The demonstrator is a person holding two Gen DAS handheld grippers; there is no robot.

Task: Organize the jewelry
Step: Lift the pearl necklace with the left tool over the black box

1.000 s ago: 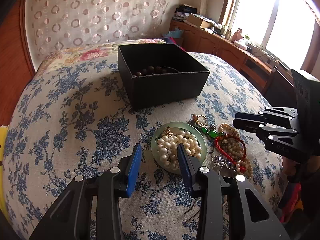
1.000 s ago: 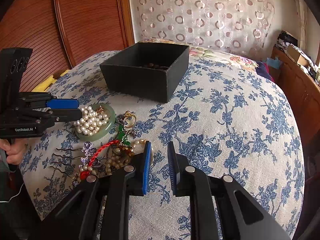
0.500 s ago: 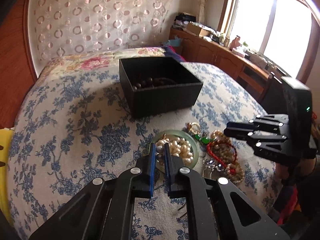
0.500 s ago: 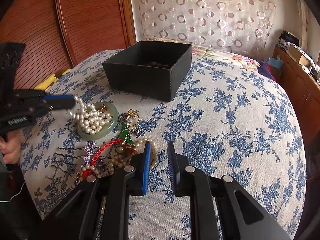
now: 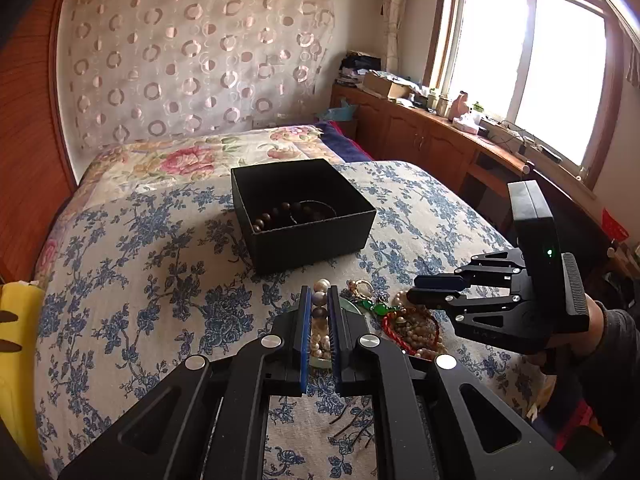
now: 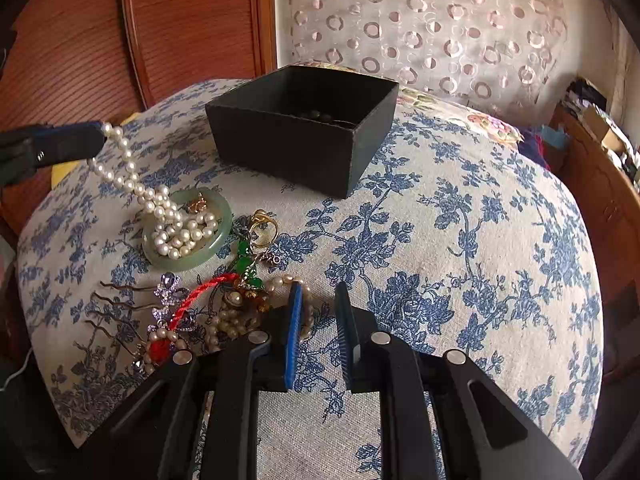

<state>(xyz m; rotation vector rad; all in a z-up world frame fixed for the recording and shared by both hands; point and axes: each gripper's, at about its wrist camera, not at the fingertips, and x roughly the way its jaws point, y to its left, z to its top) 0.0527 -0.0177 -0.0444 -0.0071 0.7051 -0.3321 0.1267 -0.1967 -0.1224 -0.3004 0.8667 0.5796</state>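
- White pearl necklace (image 6: 160, 200): one end pinched in my left gripper (image 5: 319, 304), raised; strand hangs slantwise, lower loops coiled inside the pale green jade bangle (image 6: 218, 238) on the blue-floral bedspread (image 6: 460, 240).
- Left gripper state: clenched on the strand, a few beads visible between the blue pads (image 5: 306, 320).
- Key relation: open black cardboard box (image 5: 304, 216) lies straight ahead of the left gripper, beyond the bangle; dark wooden bead bracelet (image 5: 280, 212) in it. Necklace's long axis runs from gripper tip down to the bangle, roughly toward the remaining pile, away from the box.
- Judgement: tail must lift clear of the bangle before carrying forward, or the bangle may drag.
- Right gripper (image 6: 318, 320): jaws parted, holding nothing, hovering just beside the tangled heap of red cord, green stones and beige beads (image 6: 236, 300). Left is nearer the box.
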